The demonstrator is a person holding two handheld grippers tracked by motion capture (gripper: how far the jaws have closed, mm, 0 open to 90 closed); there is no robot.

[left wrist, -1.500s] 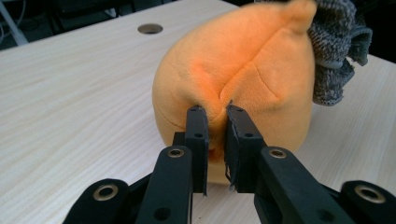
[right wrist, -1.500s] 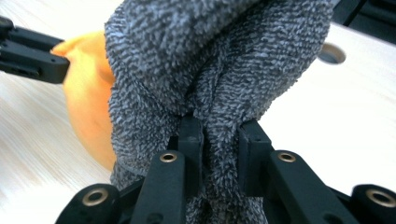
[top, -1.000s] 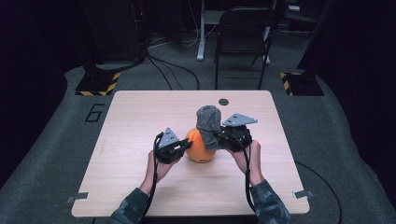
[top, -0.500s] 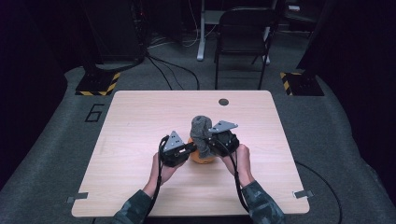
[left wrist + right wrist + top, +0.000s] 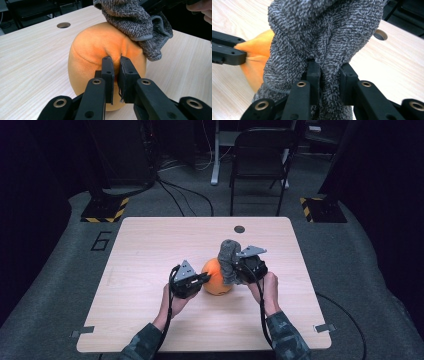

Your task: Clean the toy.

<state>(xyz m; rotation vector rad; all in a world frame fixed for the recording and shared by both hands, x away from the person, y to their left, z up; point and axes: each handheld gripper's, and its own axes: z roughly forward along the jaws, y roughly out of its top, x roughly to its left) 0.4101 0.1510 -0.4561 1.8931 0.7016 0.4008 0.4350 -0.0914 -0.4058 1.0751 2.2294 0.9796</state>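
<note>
Two grips set: left gripper (image 5: pixel 115 75) pinches orange plush (image 5: pixel 100 50), right gripper (image 5: pixel 329 75) clamps grey sock (image 5: pixel 324 32); pull the sock down evenly while the plush is steadied

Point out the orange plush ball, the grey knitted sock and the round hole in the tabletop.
orange plush ball (image 5: pixel 92 50), left gripper view, its upper front.
grey knitted sock (image 5: pixel 324 35), right gripper view, middle of the fabric.
round hole (image 5: pixel 239 229), high view, its centre.
</note>
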